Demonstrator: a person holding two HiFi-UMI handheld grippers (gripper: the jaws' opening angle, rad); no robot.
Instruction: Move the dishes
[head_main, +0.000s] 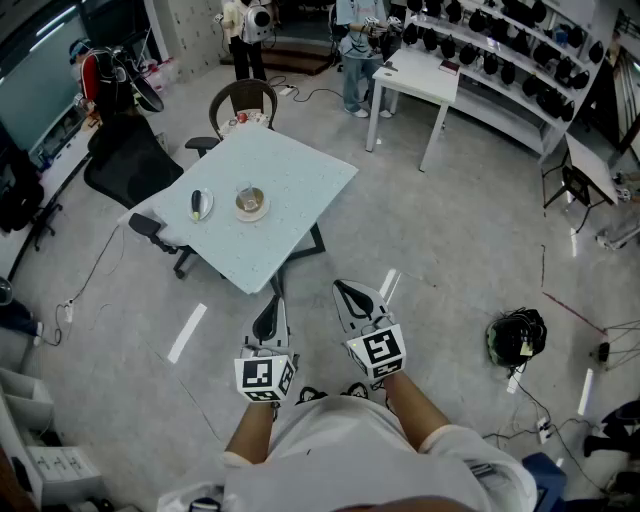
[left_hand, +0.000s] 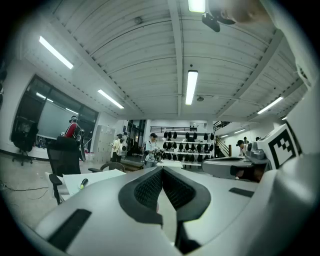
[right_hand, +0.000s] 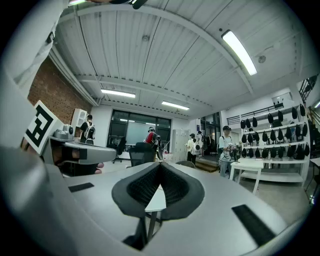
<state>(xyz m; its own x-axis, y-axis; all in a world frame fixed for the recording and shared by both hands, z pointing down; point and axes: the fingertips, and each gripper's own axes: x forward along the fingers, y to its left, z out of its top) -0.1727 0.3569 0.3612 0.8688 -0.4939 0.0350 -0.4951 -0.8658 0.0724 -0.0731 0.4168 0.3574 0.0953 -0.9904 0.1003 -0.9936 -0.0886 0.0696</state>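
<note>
Head view: the left gripper (head_main: 270, 318) and right gripper (head_main: 352, 293) are held level, well short of the desk (head_main: 300, 175). The bowl (head_main: 250, 202) and small plate (head_main: 201, 205) sit there untouched, probably because the approach is not yet made. Left gripper view: pads together, nothing between them. Right gripper view: likewise closed and empty.

I see a black office chair (head_main: 125, 165) left of the pale table (head_main: 300, 180), a brown chair (head_main: 243, 100) behind it, a white desk (head_main: 420, 75) beside wall shelves (head_main: 510, 60) of dark gear, and a black bundle (head_main: 517, 336) on the floor.
</note>
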